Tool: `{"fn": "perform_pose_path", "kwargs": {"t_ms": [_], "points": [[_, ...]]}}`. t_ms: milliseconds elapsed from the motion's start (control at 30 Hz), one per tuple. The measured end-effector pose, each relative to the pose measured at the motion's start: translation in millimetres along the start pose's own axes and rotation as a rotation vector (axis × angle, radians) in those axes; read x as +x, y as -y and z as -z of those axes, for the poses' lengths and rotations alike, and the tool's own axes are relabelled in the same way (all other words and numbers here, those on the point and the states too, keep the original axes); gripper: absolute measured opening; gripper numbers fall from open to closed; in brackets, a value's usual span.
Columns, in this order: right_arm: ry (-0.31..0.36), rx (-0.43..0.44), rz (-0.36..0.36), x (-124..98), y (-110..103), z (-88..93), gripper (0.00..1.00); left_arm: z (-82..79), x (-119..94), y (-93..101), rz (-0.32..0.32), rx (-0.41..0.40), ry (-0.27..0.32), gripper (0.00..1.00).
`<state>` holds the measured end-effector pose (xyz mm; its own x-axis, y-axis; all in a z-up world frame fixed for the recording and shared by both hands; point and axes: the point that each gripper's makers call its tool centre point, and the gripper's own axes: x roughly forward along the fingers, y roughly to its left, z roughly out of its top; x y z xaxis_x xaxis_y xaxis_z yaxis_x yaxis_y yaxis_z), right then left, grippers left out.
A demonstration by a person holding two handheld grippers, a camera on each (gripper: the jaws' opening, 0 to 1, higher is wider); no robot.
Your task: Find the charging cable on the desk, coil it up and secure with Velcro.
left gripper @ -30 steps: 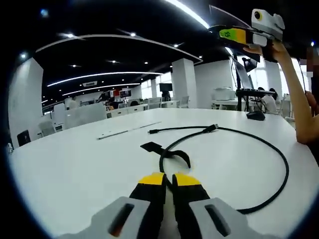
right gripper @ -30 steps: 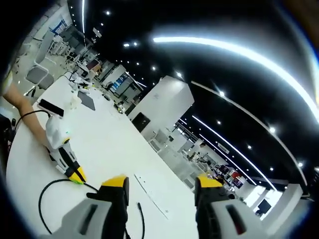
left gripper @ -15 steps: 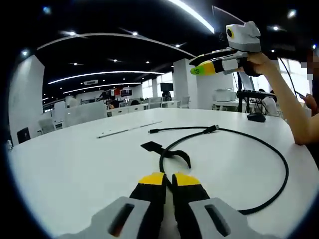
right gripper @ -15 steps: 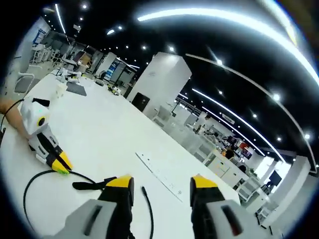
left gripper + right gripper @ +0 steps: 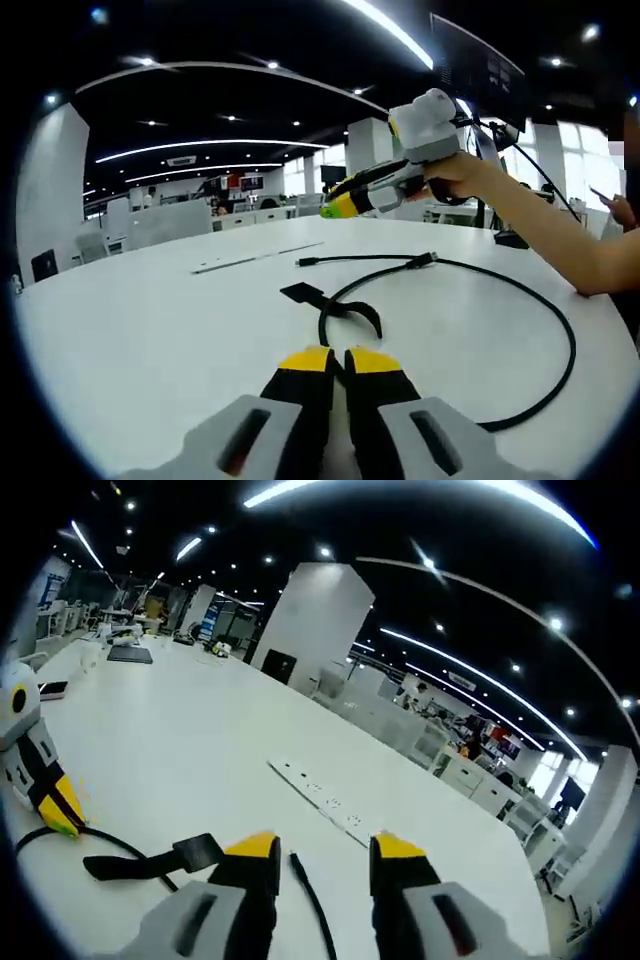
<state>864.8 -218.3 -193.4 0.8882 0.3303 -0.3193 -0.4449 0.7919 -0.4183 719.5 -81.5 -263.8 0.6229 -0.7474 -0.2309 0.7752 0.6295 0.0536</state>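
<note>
Cable (image 5: pixel 560 330) first: it's a black charging cable lying loose on the big white desk (image 5: pixel 140 330), one wide open loop, not coiled at all. In the left gripper view the loop swings out toward the right edge of the desk and back toward the near edge, and one end with a small plug (image 5: pixel 306 263) runs out straight toward the middle of the desk. A black Velcro strap (image 5: pixel 318 297) is on the cable where the loop starts, lying flat with its tails spread out on the desk top.

Left gripper (image 5: pixel 338 362) sits low over the desk just short of the strap, yellow-tipped jaws pressed together with nothing between them. The cable passes right by its tips; can't tell if it actually touches.

Right gripper (image 5: pixel 338 208) is up in the air above the far side of the loop, held in a person's hand (image 5: pixel 462 176), pointing down at the desk. In the right gripper view its jaws stand apart with nothing in them, and the cable's plug end (image 5: pixel 296 860) shows in the gap between them, the strap just off to the side.

Farther out on the desk is a long white power strip (image 5: pixel 322 800), well apart from the cable. Beyond it there's open-plan office with rows of desks, white columns and strip lights.
</note>
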Motion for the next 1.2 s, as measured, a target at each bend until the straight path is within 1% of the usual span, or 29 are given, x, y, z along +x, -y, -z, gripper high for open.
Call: {"fn": "perform_pose_path", "kwargs": {"t_ms": [100,233,367,467,533,633,767,800,833,1000,1133,1167,1200], "points": [[-0.017,-0.008,-0.031,11,-11,6.3,0.34,-0.2,0,0.2,0.001,0.001,0.0,0.06],[-0.068,-0.042,-0.051,22,-22,23.5,0.34,-0.4,1,0.3,0.002,0.001,0.0,0.06],[-0.061,-0.029,-0.055,31,-26,29.5,0.33,-0.7,1,0.6,0.003,0.002,0.0,0.06],[-0.059,-0.035,-0.048,36,-26,33.5,0.33,-0.6,2,0.9,0.004,-0.001,-0.001,0.06],[-0.049,-0.034,-0.056,40,-29,35.3,0.33,-0.6,2,0.9,0.005,-0.005,-0.002,0.06],[-0.073,-0.045,-0.068,44,-32,42.4,0.32,-0.4,2,1.0,0.006,-0.007,-0.002,0.06],[-0.088,-0.027,-0.073,49,-38,50.0,0.3,-0.1,3,0.9,0.003,-0.009,-0.004,0.06],[-0.076,-0.029,-0.068,51,-38,49.1,0.28,-0.1,3,1.0,0.001,-0.007,-0.004,0.06],[-0.076,-0.009,-0.073,52,-40,49.3,0.27,-0.2,3,1.1,0.001,-0.003,-0.003,0.06],[-0.067,0.029,-0.072,53,-40,49.4,0.26,-0.3,2,1.5,0.001,0.009,-0.001,0.05],[-0.044,0.08,-0.08,55,-42,50.0,0.25,-0.3,2,1.5,0.004,0.009,0.001,0.05],[-0.032,0.112,-0.076,55,-40,50.6,0.25,-0.3,2,1.5,0.005,0.008,0.002,0.05],[-0.023,0.115,-0.08,56,-39,51.5,0.25,-0.4,2,1.6,0.005,0.01,0.001,0.05]]}}
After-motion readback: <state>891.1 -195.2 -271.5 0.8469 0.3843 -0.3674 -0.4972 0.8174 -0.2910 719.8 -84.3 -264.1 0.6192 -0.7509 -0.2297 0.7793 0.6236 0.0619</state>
